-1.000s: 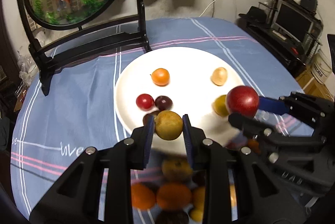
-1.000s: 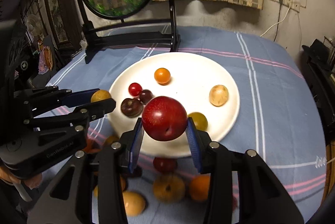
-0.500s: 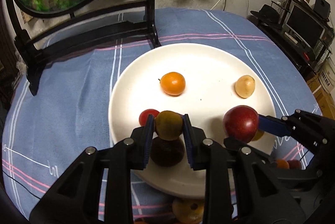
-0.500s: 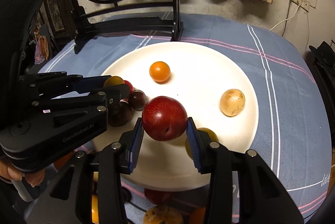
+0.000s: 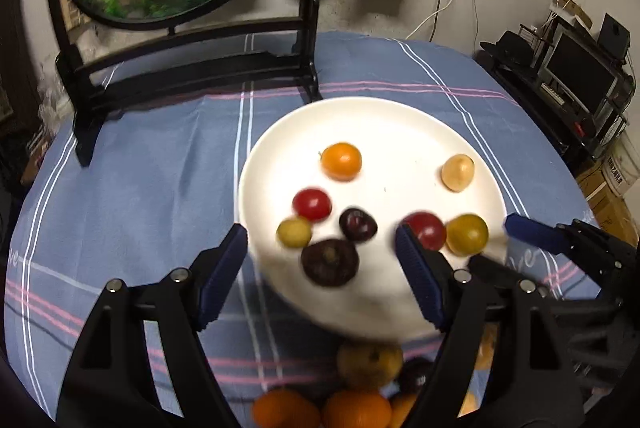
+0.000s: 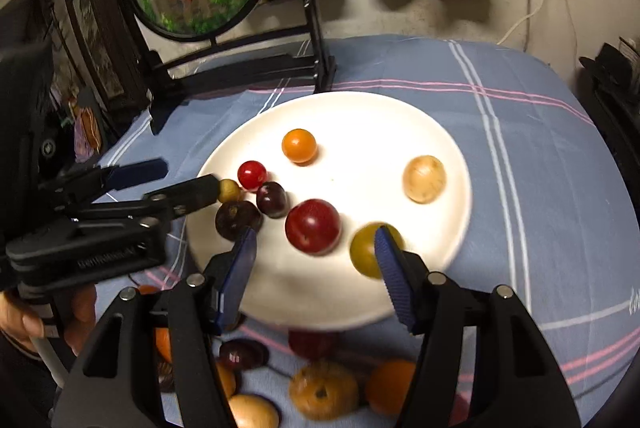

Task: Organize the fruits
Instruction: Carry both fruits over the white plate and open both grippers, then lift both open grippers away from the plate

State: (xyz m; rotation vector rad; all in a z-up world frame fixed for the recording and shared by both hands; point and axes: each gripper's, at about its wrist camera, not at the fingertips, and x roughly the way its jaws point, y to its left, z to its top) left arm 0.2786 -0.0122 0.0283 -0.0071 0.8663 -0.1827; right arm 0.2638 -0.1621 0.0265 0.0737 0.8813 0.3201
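Currently, in the left wrist view, my left tool stands released, its jaws having just been opening, with nothing pressed between them. The yellow-green fruit lies on the white plate, blurred, beside the dark purple fruit and the small red fruit. More fruit lies on the blue bench cloth just below the plate.

In the right wrist view, my right tool is likewise released, its jaws having just been opening. The large red fruit rests on the plate between the pads without touching them. An olive fruit lies just beside the right pad. An orange fruit and a tan fruit sit farther back.
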